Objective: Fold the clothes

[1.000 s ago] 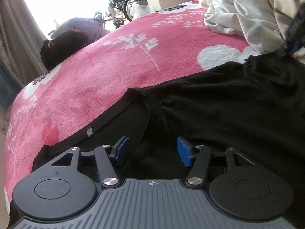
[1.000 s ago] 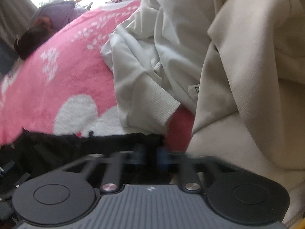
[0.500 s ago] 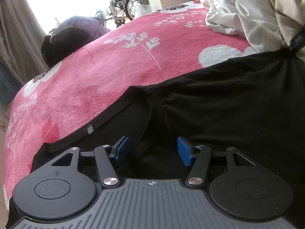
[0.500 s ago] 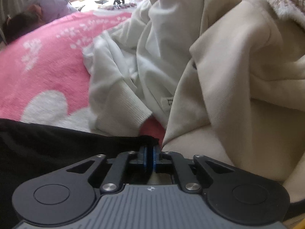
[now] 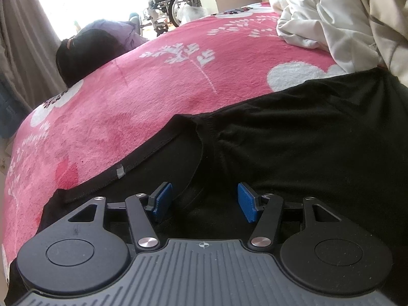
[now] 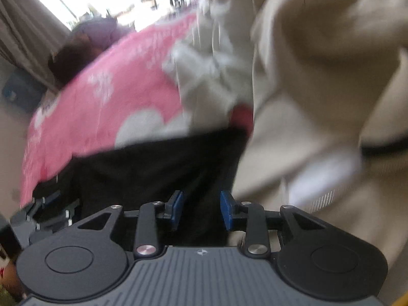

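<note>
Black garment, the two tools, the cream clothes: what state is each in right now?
Black garment: spread on the pink blanket, wrinkled, unfolded.
Left tool: open, over the garment.
Right tool: open, holding nothing.
Cream clothes: crumpled pile.

Cream clothes pile (image 6: 318, 76) crowds right side (blanket (image 5: 153, 97) open).

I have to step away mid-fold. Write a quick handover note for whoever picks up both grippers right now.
Left gripper: open, low over the black garment, holding nothing.
Right gripper: open, empty, at the garment's far edge; this view is blurred.
The garment lies spread on the pink blanket, neckline by the left gripper. A cream clothes pile sits beside it on the right.
Done: garment laid out. Left: every fold, then the pile.
</note>
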{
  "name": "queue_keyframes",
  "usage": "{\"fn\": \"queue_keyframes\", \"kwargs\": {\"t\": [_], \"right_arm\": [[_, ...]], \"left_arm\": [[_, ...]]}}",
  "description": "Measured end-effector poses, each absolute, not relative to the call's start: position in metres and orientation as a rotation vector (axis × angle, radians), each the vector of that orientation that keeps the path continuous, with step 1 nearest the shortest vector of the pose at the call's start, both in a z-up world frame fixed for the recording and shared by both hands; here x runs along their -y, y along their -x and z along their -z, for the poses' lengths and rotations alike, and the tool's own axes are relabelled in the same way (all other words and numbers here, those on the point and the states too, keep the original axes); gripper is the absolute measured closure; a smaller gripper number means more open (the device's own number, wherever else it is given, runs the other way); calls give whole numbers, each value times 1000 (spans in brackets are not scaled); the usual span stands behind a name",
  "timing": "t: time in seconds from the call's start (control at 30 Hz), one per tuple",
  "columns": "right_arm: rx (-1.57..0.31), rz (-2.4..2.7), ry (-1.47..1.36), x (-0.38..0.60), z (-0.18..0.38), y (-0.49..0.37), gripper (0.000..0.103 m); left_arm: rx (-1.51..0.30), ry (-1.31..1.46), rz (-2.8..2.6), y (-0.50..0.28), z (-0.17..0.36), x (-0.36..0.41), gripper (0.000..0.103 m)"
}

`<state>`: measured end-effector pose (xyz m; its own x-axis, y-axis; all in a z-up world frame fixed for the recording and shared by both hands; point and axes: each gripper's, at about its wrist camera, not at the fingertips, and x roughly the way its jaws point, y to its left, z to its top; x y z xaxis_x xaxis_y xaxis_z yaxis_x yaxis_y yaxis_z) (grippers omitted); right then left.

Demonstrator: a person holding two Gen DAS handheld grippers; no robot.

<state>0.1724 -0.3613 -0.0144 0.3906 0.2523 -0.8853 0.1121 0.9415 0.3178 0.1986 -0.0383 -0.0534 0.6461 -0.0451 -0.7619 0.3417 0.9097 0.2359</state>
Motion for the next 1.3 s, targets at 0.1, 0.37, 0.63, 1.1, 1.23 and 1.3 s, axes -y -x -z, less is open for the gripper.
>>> {"fn": "queue_keyframes", "kwargs": {"t": [0.1,0.37,0.63,1.1,1.23,1.3], "right_arm": [[-1215,-72,-245,348,28,-166,69],[-1222,-158,110,321,38,-150,94],[-1208,-207,441,306,46,-137,103],[-1022,-255,348,266,-3,-134,64],[-1005,-275,337,254,13,-137,65],[-1054,-253,299,261,38,-137,65]], "left_arm": [[-840,-386,224,-198,54,39,45],[-840,-369,227,-199,55,35,41],[-836,-369,235,-200,55,34,41],[-837,-363,238,-199,55,32,40],[-834,-355,232,-198,54,31,40],[-826,-339,231,-197,53,29,40]]}}
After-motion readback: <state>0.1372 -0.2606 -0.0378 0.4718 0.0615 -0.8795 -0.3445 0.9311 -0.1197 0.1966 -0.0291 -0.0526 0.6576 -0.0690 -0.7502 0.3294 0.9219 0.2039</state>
